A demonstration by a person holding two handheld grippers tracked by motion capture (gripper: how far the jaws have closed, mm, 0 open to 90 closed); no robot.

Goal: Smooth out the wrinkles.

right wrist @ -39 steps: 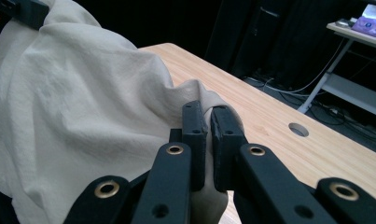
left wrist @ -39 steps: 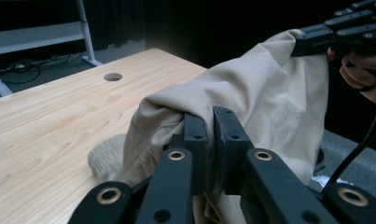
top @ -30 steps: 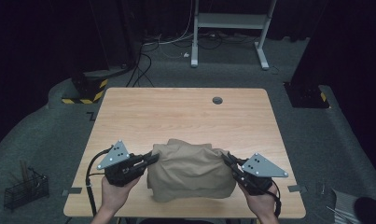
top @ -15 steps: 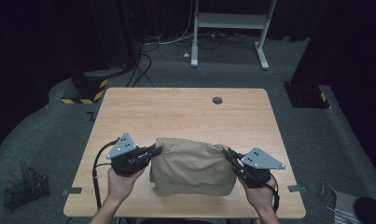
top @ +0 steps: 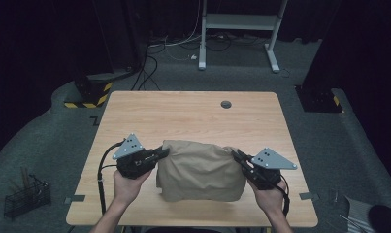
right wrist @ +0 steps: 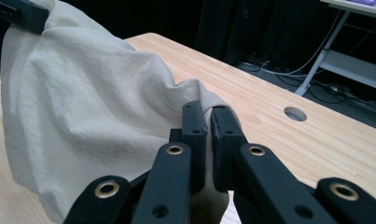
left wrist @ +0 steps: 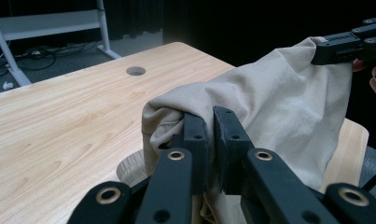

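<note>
The tan cloth [top: 200, 170] hangs stretched between the left gripper [top: 160, 153] and right gripper [top: 236, 155], each clamped on an upper corner, its long axis along the surface's [top: 193, 114] near edge.

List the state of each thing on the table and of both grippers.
Beige cloth: bunched, held up between both grippers, its lower part on the table.
Left gripper: shut on the cloth's edge.
Right gripper: shut on the cloth's opposite edge.
Wooden table: bare beyond the cloth, with a round hole near its far edge.
</note>
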